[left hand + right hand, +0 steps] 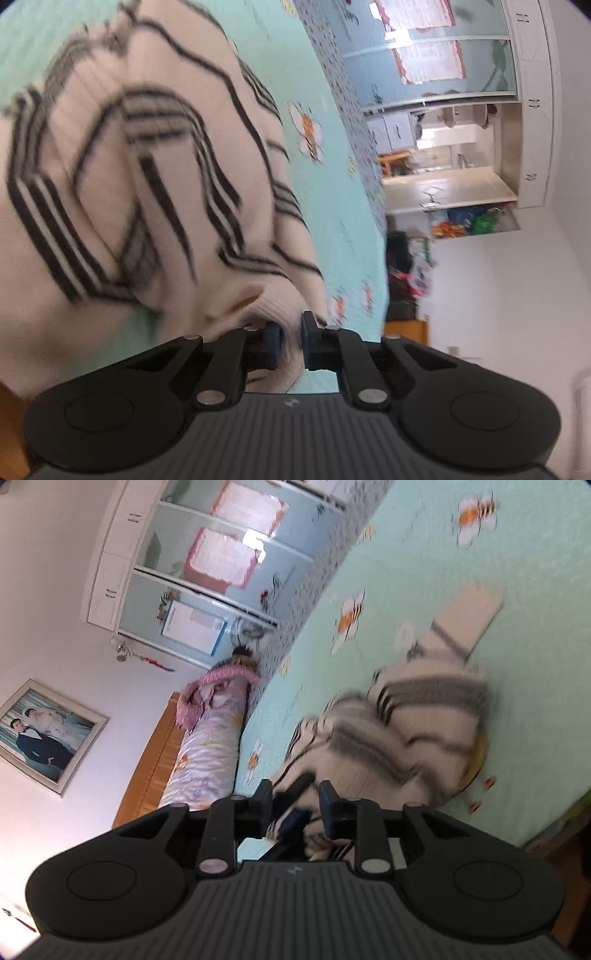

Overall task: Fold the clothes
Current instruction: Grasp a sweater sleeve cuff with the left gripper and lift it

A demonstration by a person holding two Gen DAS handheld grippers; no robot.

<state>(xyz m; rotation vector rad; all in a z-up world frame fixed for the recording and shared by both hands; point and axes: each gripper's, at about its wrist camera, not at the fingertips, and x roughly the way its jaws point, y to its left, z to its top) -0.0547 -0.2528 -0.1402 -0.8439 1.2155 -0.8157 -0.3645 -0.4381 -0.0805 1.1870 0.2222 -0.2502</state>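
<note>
Sweater (140, 177) lies bunched and unfolded on the bed (332, 206), so the folding's barely begun, left gripper (291, 343) nipped tight on its ribbed edge while the right gripper (295, 805) hangs part-open, cloth loose between its jaws.

The sweater (140, 177) lies bunched on the bed sheet (343, 229); the rolled quilt (207, 753) sits at the sheet's edge, beyond the sweater.

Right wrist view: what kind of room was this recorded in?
Most likely a home bedroom: a bed with a mint bee-print sheet, a rolled quilt against a wooden headboard, and a glass-door wardrobe.
</note>
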